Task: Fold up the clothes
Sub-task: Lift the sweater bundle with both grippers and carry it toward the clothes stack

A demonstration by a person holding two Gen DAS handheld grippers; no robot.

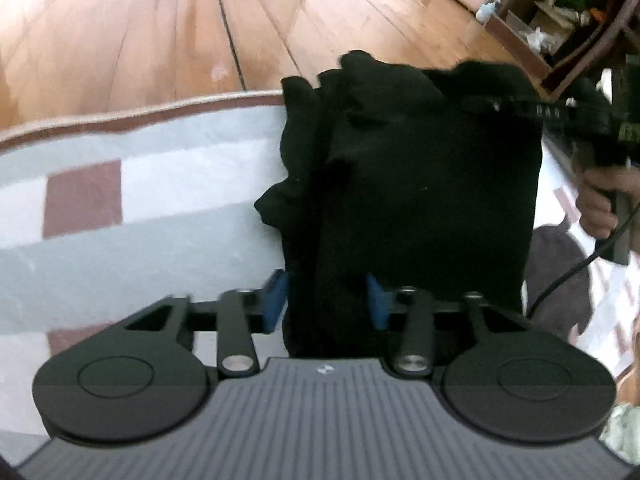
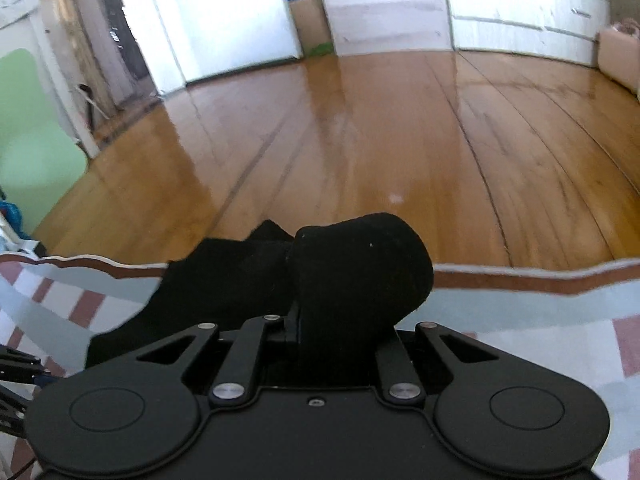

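Both grippers, left point(image 1: 326, 300) and right point(image 2: 340, 328), have jaws clamped on the black garment point(image 1: 420, 184) above the checked cloth point(image 1: 140, 240).

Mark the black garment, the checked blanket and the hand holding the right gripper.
black garment point(image 1: 420, 184): left wrist view, middle of the hanging cloth.
checked blanket point(image 1: 140, 248): left wrist view, pale stripe.
hand point(image 1: 598, 204): left wrist view, fingers around the handle.

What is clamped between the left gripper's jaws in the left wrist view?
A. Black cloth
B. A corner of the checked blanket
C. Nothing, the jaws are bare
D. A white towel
A: the black cloth runs up from between the blue pads of the left gripper, hanging over the checked blanket.
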